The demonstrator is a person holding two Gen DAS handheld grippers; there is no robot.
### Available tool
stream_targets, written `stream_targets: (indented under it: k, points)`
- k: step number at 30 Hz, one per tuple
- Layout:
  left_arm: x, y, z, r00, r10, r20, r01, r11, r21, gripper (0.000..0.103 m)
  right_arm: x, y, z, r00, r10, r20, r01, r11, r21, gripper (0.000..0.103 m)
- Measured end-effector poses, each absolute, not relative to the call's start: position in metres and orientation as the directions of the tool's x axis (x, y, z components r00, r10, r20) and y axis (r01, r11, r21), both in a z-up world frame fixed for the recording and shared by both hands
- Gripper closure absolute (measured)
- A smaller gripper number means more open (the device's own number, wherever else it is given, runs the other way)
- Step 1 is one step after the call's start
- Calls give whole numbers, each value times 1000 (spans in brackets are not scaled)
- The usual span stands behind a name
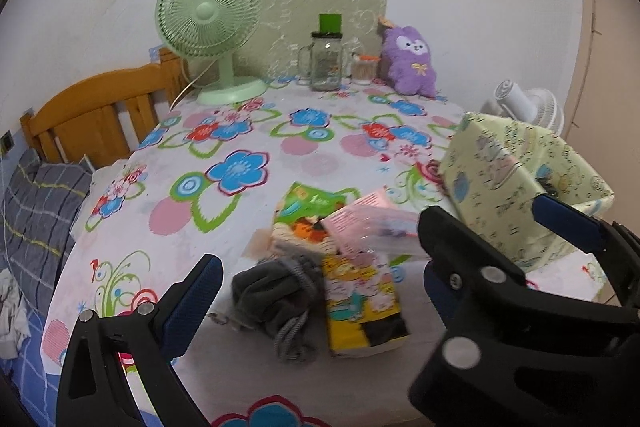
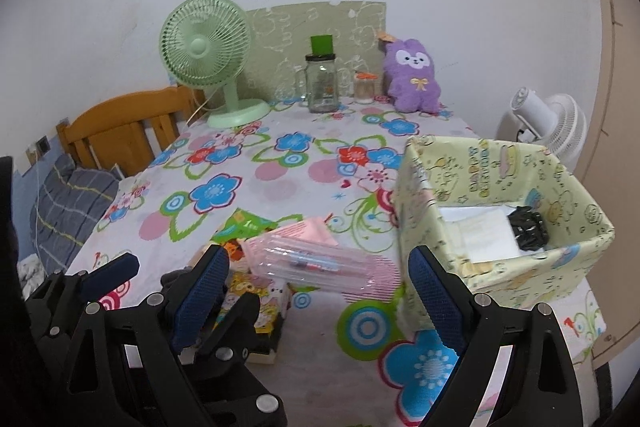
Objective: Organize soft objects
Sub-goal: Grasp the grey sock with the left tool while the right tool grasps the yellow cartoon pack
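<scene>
A pile of soft things lies on the flowered table: a grey drawstring pouch [image 1: 276,295], a yellow cartoon packet [image 1: 360,303], a green packet [image 1: 308,207] and a pink clear-plastic pack [image 2: 316,263]. A pale green printed box [image 2: 504,227] stands to their right, holding white paper and a black item [image 2: 528,227]. My left gripper [image 1: 320,287] is open just above the pouch. My right gripper [image 2: 320,291] is open over the pink pack, beside the box. A purple plush toy [image 2: 414,77] sits at the far edge.
A green desk fan [image 2: 208,59], a glass jar mug [image 2: 320,83] and a small jar [image 2: 365,87] stand along the back wall. A white fan [image 2: 548,123] is behind the box. A wooden bed frame [image 2: 120,123] and a grey pillow [image 2: 68,203] lie left of the table.
</scene>
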State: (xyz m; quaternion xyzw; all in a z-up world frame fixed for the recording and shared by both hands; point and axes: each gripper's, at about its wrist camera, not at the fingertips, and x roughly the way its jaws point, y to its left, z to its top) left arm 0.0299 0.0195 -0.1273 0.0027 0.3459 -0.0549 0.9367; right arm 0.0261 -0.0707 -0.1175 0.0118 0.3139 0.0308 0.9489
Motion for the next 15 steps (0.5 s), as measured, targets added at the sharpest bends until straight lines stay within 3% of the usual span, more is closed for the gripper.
stream_targets:
  k: [8,15]
  points:
    - [40,37,-143,722,-79,-688,71,997,-40,9,37,-56,-132,772,87,-630,-81,996,38,10]
    - [50,48,-161,672,-106,-733,68,994,-82,27,47,-46,-146,737,90,-670,-93,995,32,10]
